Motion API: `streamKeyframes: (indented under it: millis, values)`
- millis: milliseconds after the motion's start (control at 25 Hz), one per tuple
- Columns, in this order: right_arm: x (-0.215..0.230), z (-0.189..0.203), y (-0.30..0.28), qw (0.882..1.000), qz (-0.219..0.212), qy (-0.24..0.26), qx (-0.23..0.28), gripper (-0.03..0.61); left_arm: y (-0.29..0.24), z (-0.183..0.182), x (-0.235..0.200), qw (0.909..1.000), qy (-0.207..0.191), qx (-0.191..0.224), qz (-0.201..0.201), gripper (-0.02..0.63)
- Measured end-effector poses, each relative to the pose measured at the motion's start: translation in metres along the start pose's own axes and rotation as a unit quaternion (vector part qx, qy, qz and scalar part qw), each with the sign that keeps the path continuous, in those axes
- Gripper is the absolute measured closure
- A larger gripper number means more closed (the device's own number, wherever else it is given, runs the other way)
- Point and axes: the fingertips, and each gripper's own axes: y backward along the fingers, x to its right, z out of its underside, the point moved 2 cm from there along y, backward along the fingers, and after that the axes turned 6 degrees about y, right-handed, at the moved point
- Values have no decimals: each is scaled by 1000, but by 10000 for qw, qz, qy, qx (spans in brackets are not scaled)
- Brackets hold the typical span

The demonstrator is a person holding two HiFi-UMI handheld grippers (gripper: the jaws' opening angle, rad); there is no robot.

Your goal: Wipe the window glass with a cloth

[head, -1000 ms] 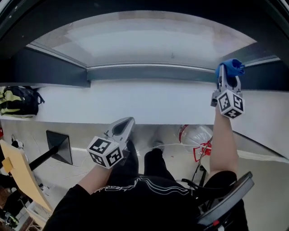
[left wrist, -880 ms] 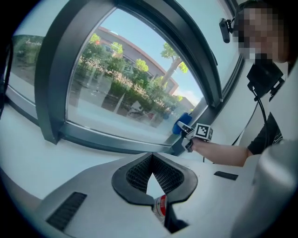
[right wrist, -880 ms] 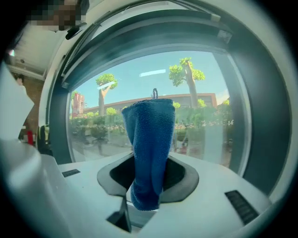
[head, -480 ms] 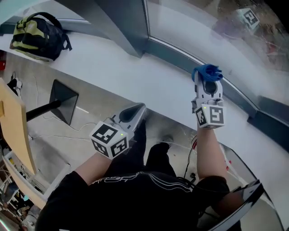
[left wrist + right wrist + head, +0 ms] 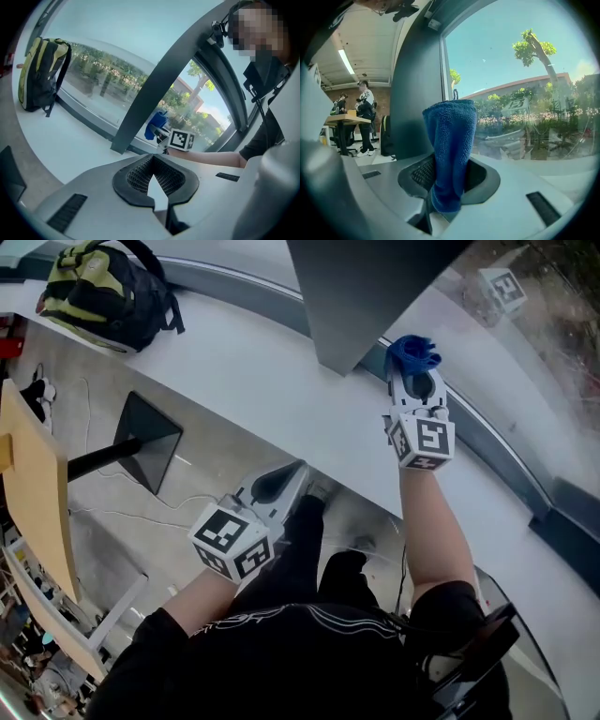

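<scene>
My right gripper (image 5: 413, 374) is raised over the white sill (image 5: 234, 381) and shut on a blue cloth (image 5: 412, 352), which bunches up out of its tip. In the right gripper view the cloth (image 5: 450, 150) stands upright between the jaws, close before the window glass (image 5: 520, 70) and just right of a dark pillar (image 5: 415, 93). The glass (image 5: 525, 343) runs along the upper right in the head view. My left gripper (image 5: 280, 483) hangs low near my body, shut and empty. From the left gripper view (image 5: 154, 182) I see the cloth (image 5: 155, 125) by the pillar (image 5: 150, 98).
A green and black backpack (image 5: 108, 292) lies on the sill at the far left. A black stand (image 5: 141, 439) and a wooden board (image 5: 37, 493) are on the floor to the left. People stand at a table (image 5: 347, 121) behind.
The head view has swung left and tilted. My right gripper with the cloth has risen closer to the glass beside the pillar. The left gripper has stayed low.
</scene>
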Motion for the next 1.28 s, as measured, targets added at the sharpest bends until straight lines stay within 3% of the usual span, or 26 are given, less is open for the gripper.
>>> streamKeyframes:
  millis: [400, 880, 1280]
  values:
    - [4, 18, -34, 9994, 125, 243, -213, 463, -3, 13, 10, 9993, -202, -296, 86, 607]
    - [21, 22, -12, 9995, 290, -32, -91, 463, -32, 25, 28, 9960, -378, -722, 360, 607]
    - [104, 47, 86, 9977, 656, -33, -141, 463, -81, 68, 99, 9874, -683, -1234, 717, 607]
